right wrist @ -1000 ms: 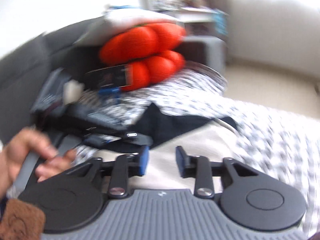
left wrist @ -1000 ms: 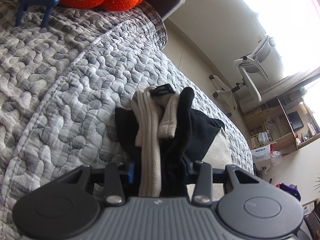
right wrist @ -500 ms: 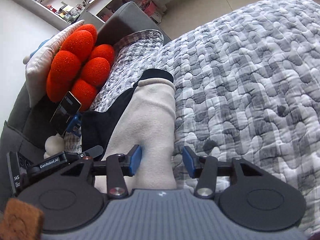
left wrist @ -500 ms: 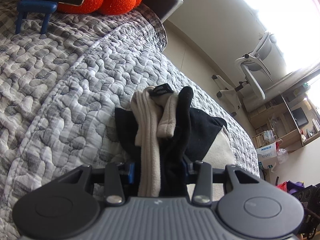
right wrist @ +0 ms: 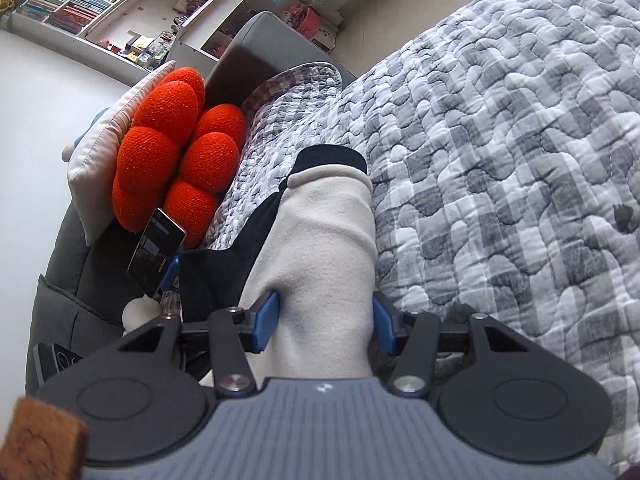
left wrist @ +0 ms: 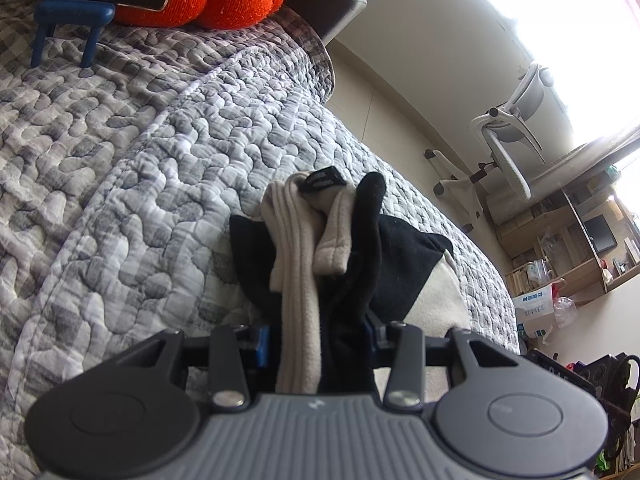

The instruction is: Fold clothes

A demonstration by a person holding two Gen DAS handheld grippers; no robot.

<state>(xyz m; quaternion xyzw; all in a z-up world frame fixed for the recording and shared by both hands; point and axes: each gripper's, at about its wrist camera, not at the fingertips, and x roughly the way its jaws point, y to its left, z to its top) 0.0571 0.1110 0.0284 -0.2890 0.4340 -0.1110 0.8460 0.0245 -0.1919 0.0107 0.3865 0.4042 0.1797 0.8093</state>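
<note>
Since a second ago your right gripper (right wrist: 325, 322) has swung round from a blurred view of the sofa end and dropped onto the garment; its jaws have just been opening and now straddle the cream fleece panel of the cream-and-black fleece garment (right wrist: 320, 248), pads just beside the cloth on each side, not visibly pinching. Your left gripper (left wrist: 318, 340) hasn't budged: jaws clenched on a bunched cream-and-black fold (left wrist: 316, 280) of the same garment, which lies on the grey-and-white quilted bedspread (left wrist: 140, 168). Judgement: you're setting up a second grasp for the fold. Close the right jaws only once the full thickness of the panel sits deep between the pads, and catch every layer, or fleece this thick will slip out. Keep the left hold steady as anchor, then lift both evenly so the fold line stays straight. Steer clear of the orange knitted cushion (right wrist: 172, 152) and the black phone (right wrist: 156, 256) propped against it.
</note>
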